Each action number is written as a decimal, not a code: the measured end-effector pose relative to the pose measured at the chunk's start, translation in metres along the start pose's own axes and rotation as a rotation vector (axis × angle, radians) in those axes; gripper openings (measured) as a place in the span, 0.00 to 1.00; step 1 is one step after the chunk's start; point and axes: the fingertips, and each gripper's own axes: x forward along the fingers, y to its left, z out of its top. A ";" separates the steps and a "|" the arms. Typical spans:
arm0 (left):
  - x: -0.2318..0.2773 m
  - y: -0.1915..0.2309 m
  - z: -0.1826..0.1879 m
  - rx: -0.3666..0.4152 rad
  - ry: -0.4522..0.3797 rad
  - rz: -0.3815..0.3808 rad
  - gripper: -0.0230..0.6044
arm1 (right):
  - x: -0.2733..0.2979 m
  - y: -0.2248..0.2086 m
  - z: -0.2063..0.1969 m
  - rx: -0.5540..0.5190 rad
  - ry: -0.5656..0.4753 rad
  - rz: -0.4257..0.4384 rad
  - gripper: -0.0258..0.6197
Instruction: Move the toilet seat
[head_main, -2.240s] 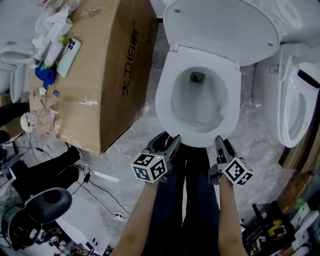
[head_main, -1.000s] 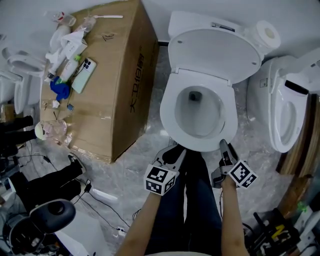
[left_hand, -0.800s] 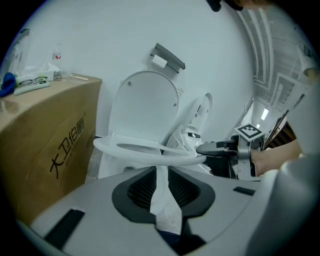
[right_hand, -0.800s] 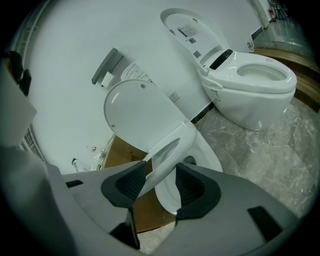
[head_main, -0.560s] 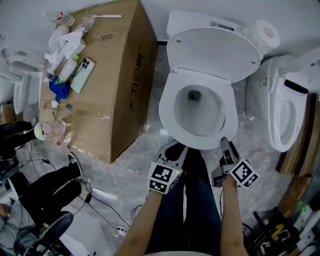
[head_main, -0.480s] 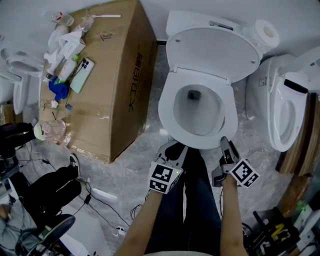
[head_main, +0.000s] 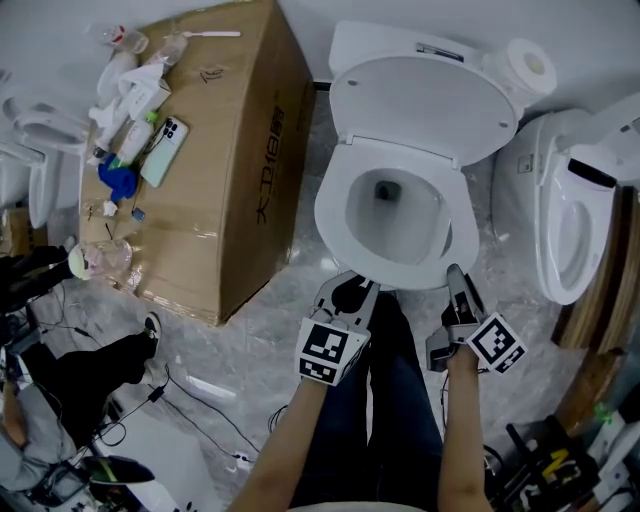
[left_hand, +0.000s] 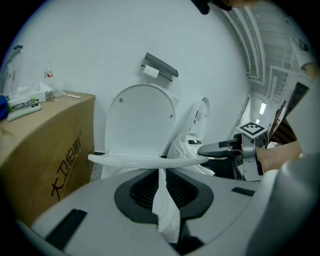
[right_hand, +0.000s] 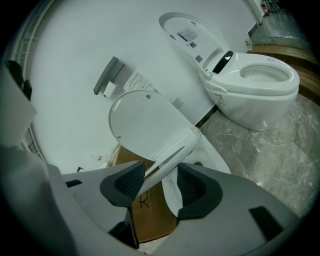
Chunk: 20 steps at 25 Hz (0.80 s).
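At the left of the head view a cardboard box (head_main: 215, 150) stands on the marbled floor (head_main: 250, 340). A phone (head_main: 160, 150) and a clutter of bottles and wrappers lie on top of the box. Just right of the box is a white toilet with its lid (head_main: 415, 95) raised against the tank. The toilet seat (head_main: 335, 225) lies down around the bowl's opening, and a toilet-paper roll (head_main: 527, 62) sits on the tank's right end. A second toilet (head_main: 565, 230) stands further right, also with its lid up.

The person stands facing the bowl, with dark trousers (head_main: 400, 400) showing between the forearms. The left gripper (head_main: 358, 287) points at the seat's front edge. Its jaws have just been closing and now stand almost together, with a thin slit between the pads. Through that slit only white shows, and whether the pads touch it cannot be told. The seat's rim runs level just past the tips.

The right gripper (head_main: 455, 275) is at the seat's front-right edge, rolled to one side. Its jaws have just been opening and stand wide apart. The seat's rim shows slanting in the gap between them, and both ribbed pad faces are bare.
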 end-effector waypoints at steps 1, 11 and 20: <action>0.000 0.000 0.003 0.000 -0.004 0.004 0.13 | 0.000 0.001 0.002 0.002 -0.004 0.002 0.37; 0.001 0.002 0.013 0.001 -0.033 0.047 0.12 | -0.001 0.010 0.007 0.009 0.007 -0.007 0.37; 0.005 0.003 0.023 -0.001 -0.047 0.051 0.12 | -0.011 0.026 0.003 -0.118 0.040 -0.004 0.47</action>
